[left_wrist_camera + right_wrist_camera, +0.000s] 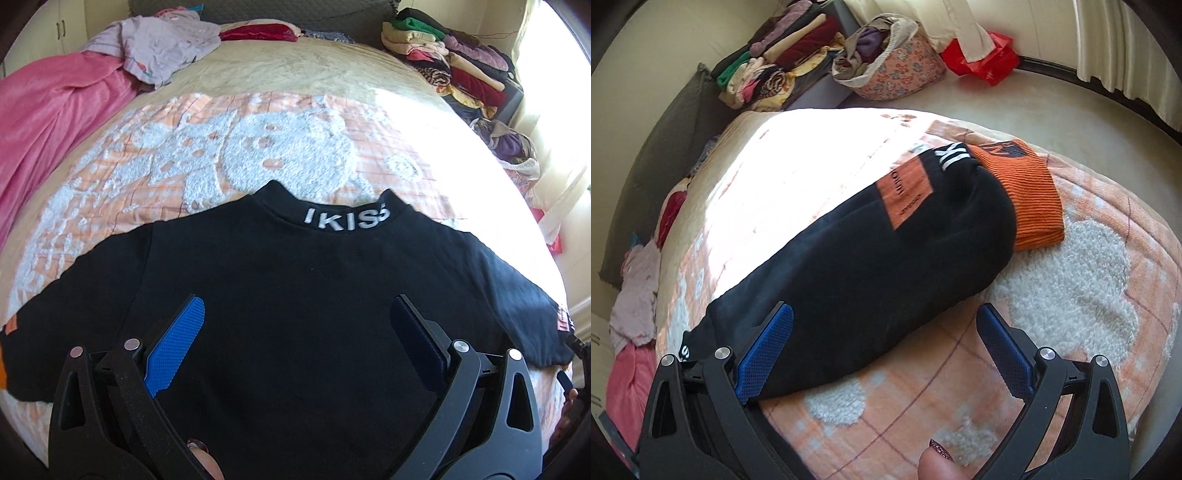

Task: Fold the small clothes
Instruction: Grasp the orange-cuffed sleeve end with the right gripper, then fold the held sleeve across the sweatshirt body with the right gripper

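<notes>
Left wrist: left hand-held gripper [295, 332] spread wide over black top [295, 280]; right hand-held gripper [884, 339] likewise, astride sleeve.

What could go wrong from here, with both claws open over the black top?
1. The left claw hangs open over the middle of the black top, far from any edge; closing there would likely bunch it.
2. The right claw straddles the sleeve near the shoulder; lifting may drag the orange cuff crooked.
3. The fluffy blanket could get pinched along.
</notes>
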Demonstrator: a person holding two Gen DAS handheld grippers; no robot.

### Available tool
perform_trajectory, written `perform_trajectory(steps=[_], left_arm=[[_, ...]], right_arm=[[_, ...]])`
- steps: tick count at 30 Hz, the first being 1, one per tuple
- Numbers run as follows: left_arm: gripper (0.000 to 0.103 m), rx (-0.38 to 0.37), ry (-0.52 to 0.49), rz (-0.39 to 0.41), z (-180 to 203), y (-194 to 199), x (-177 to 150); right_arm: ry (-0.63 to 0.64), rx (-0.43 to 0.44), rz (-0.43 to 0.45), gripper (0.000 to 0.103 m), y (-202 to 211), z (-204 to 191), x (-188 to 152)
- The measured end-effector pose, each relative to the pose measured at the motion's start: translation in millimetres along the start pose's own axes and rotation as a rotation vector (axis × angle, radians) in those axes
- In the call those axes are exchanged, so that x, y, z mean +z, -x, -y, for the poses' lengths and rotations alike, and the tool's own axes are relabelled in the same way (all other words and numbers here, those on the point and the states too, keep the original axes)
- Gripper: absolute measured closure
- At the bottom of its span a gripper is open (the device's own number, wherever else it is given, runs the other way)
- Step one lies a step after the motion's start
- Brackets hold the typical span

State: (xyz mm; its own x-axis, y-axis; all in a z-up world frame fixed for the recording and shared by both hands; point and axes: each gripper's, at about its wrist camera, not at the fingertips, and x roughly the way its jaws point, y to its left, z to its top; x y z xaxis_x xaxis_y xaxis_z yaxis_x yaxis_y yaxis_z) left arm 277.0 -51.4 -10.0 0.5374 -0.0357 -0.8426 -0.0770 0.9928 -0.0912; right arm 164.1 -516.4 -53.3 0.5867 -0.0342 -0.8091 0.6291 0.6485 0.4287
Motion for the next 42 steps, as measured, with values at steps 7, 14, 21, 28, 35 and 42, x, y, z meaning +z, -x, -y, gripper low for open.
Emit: perform_trajectory(steps=[7,14,21,28,35,42], left_arm=[[0.009,0.013,0.018,-0.003,-19.0,-15.7,1.0],[0.009,0.007,0.043,-0.002,-34.2,-19.5,5.4],[0.009,-0.028,0.043,0.021,-37.1,-10.4,11.0],[0.009,-0.074,0.065,0.042,-47.7,3.5,14.0],[0.009,-0.149,0.08,0.053,-58.6,18.0,15.4],[0.009,-0.202,0.101,0.038,-70.2,21.5,15.0]], right_arm=[[-0.08,-0.01,0.028,0.004,-24.5,12.7,20.4],[-0.126,0.02,0.127,0.043,-29.7,16.7,33.5],[-0.064,0.155,0.185,0.089,-15.3,0.7,32.6],[0.09,0.3,0.226,0.092,20.7,-62.8,16.6],[0.23,0.421,0.217,0.093,44.6,-131.4,-5.5],[0.359,0.5,0.178,0.093,52.0,-192.0,-41.4]])
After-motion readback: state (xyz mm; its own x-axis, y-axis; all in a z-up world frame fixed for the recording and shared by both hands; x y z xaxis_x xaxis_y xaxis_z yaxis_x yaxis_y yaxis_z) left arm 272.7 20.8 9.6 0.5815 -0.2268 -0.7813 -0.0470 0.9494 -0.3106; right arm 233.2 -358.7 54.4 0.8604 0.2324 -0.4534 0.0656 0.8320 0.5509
